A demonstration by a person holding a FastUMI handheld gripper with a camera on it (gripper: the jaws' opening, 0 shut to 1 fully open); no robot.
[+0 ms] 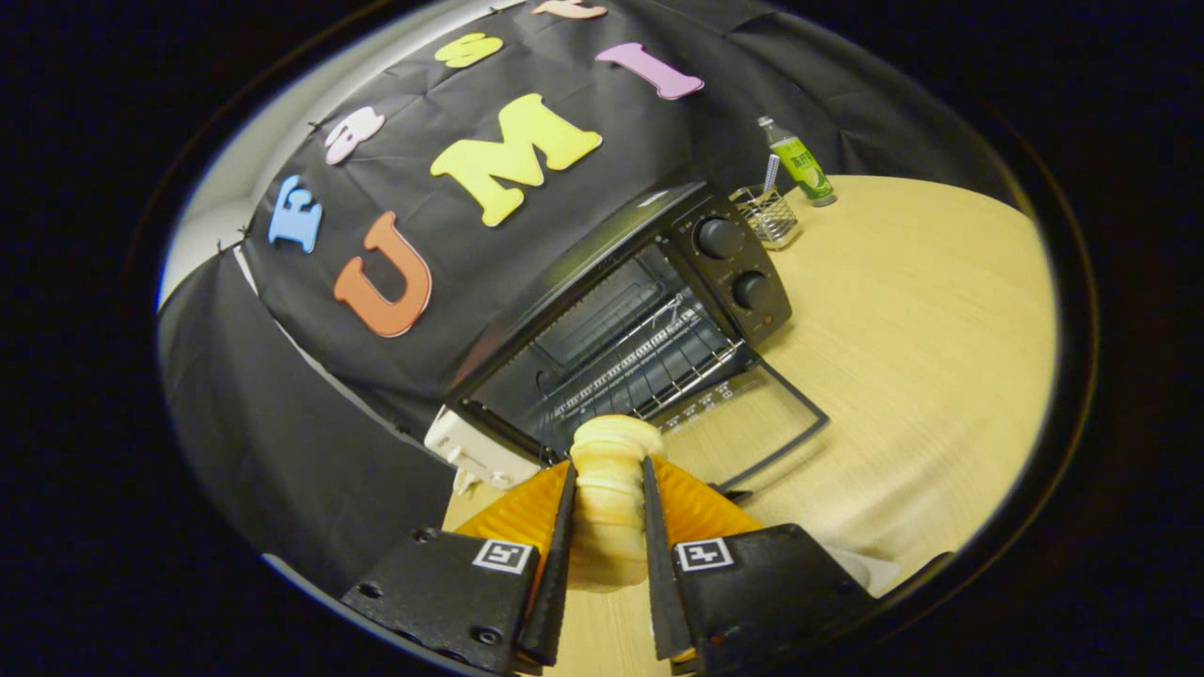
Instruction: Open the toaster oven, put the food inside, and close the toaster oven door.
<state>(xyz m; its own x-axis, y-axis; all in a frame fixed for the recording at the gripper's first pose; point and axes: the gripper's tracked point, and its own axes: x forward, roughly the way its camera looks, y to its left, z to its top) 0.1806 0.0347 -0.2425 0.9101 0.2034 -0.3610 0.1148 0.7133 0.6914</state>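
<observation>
Wood-grain table point(922, 310): pale tabletop carrying every item listed; black cloth wall behind it.
Toaster oven point(621, 310): black, standing at the table's back edge against the cloth wall; door point(752, 418) swung fully down and lying flat on the tabletop, glass pane showing the wood beneath.
Oven interior: wire rack point(649, 362) visible inside the open cavity.
Controls: two round knobs point(720, 238) on the panel at the oven's right.
Food point(611, 498): cream-coloured ridged piece, upright, held just in front of the open door.
Gripper point(609, 512): both fingers pressed against the food's sides, pinching it between them.
Wire holder point(767, 214): small basket just beside the oven's right side, near the back edge.
Bottle point(798, 162): green, upright, beyond the wire holder.
</observation>
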